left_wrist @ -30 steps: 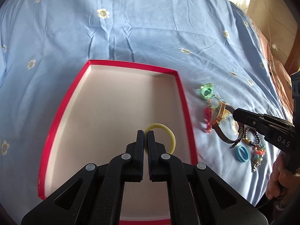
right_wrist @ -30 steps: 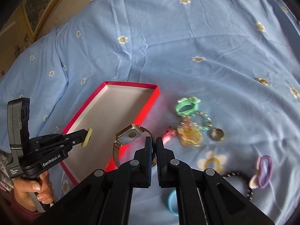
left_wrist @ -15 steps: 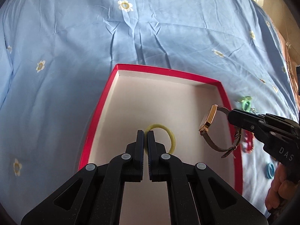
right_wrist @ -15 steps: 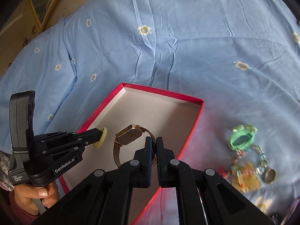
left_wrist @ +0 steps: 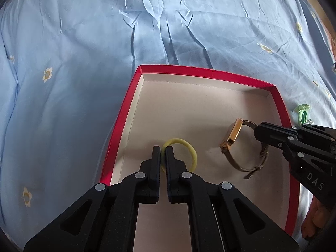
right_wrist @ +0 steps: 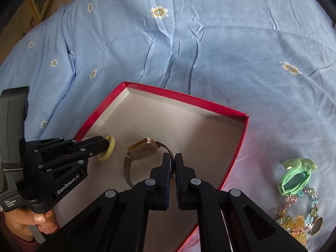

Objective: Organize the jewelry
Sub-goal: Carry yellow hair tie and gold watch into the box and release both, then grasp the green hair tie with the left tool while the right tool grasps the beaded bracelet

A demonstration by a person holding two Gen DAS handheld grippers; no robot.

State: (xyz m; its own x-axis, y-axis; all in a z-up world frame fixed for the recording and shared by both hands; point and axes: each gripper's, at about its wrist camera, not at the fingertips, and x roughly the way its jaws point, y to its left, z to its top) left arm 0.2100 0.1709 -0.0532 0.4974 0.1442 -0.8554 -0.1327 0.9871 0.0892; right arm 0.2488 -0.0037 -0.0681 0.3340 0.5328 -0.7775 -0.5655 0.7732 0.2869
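While each claw (left_wrist: 161, 150) (right_wrist: 172, 157) pinches its piece over the red box (right_wrist: 184, 99), green scrunchie (right_wrist: 295, 177) and beads (right_wrist: 302, 216) lie beside

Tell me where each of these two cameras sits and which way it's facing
Left wrist: rides the left gripper, looking steeply down along its fingers, shut on the yellow ring, into the red box; the right gripper enters at right.
Right wrist: rides the right gripper, angled down at the box's other side, shut on the watch band; the left gripper and a hand show.
Shared: box, ring, watch, blue bedsheet.
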